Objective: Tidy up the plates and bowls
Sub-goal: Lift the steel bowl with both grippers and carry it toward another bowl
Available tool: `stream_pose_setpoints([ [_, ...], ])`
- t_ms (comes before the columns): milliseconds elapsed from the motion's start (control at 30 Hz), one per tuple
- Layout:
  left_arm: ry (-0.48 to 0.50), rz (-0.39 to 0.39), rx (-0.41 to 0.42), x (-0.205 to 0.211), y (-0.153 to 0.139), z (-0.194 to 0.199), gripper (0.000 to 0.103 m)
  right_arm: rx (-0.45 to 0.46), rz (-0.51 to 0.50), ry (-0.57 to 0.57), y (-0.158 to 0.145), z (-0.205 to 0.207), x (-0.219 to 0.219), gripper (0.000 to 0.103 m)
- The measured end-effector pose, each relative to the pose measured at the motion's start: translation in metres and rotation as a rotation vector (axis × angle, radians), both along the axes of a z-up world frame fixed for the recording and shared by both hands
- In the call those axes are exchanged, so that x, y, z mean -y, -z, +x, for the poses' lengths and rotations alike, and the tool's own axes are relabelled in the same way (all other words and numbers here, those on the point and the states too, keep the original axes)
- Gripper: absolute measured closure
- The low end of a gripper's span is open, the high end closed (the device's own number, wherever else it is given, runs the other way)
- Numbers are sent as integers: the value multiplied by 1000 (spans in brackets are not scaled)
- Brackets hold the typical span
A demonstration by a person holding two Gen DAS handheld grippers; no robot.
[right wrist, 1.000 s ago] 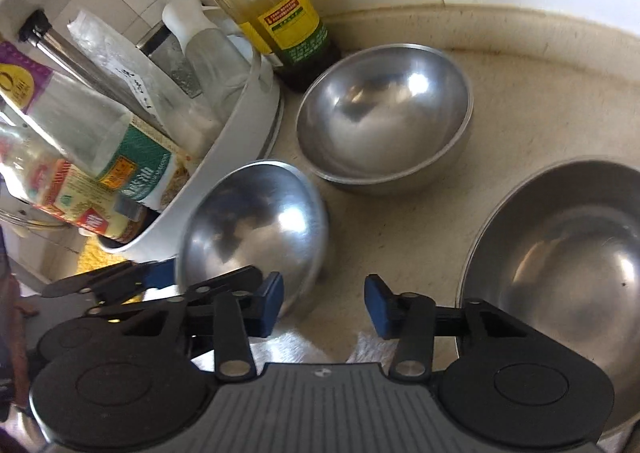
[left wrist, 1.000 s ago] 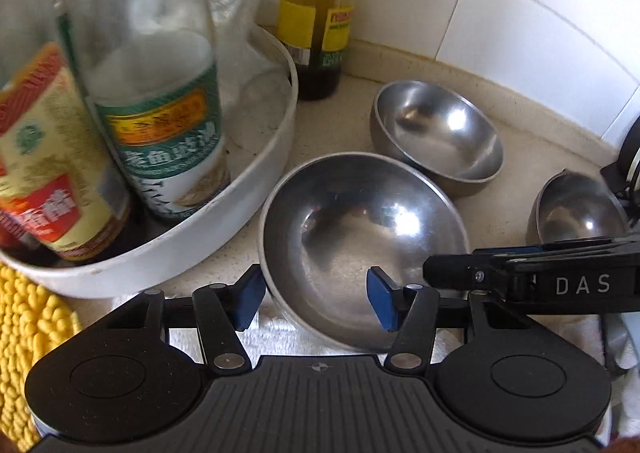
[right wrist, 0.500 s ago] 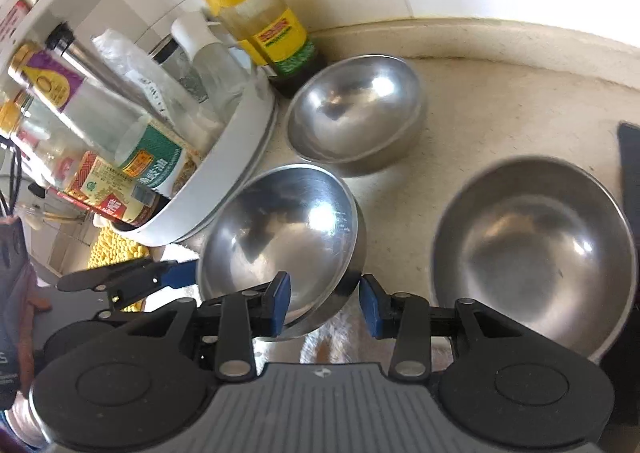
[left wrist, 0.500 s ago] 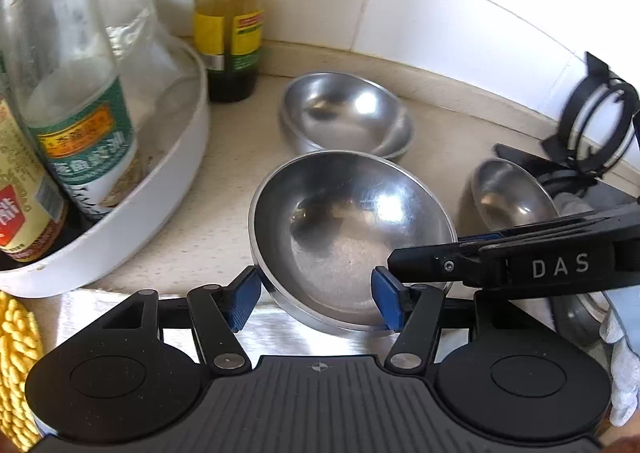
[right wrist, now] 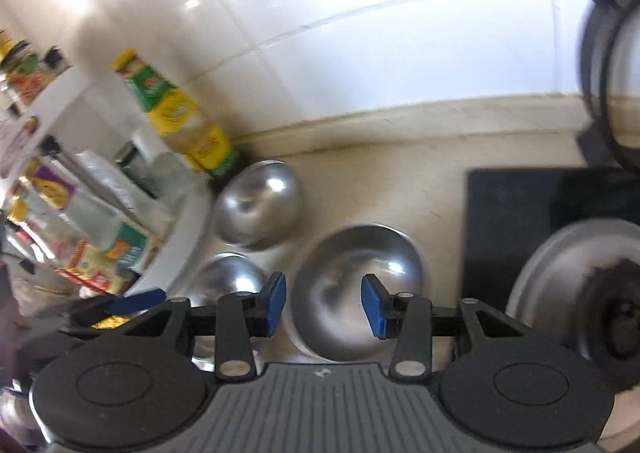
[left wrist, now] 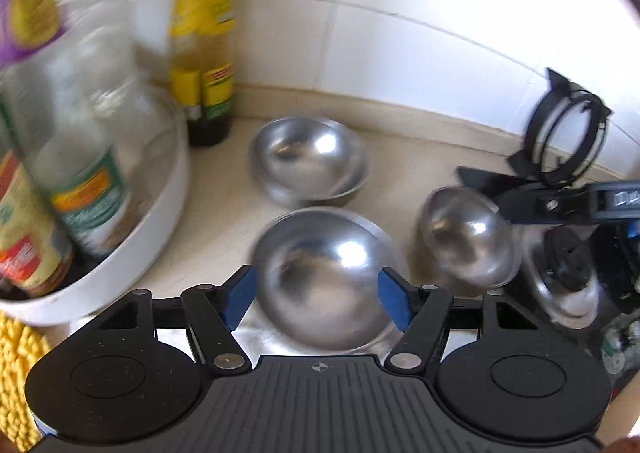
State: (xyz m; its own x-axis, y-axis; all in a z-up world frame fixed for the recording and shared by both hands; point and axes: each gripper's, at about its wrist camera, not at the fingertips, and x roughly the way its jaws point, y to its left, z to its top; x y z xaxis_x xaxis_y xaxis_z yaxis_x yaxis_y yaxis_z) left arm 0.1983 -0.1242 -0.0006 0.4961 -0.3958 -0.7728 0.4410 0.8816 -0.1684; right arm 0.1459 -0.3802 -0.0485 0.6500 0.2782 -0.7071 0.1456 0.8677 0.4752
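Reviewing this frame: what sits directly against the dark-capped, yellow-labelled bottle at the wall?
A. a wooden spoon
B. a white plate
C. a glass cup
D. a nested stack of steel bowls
D: beside the yellow-labelled bottle, a stack of steel bowls rests on the counter with a second rim showing under the upper bowl; no plate, cup or spoon is there.

1. Left wrist view looks steeply down over its own jaws, close above the counter (left wrist: 224, 221), facing the tiled wall.
2. Right wrist view tilts down too, slightly farther back.
3. Both share the three steel bowls (left wrist: 324, 277) (right wrist: 356, 289) and the yellow-labelled bottle (left wrist: 204, 53) (right wrist: 180, 121).
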Motion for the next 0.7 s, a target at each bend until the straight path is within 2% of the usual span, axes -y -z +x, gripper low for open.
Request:
stream_pose_setpoints([
  [133, 87, 12, 5, 40, -6, 6, 26, -53, 54, 46, 20, -3, 16, 54],
  [333, 133, 34, -39, 86, 2, 25, 25, -58, 96, 75, 31, -5, 29, 48],
  [500, 147, 70, -44, 108, 10, 37, 25, -76, 126, 80, 40, -2, 31, 42],
  [700, 188, 115, -102, 124, 34, 41, 27, -102, 186, 90, 53, -1, 31, 42],
])
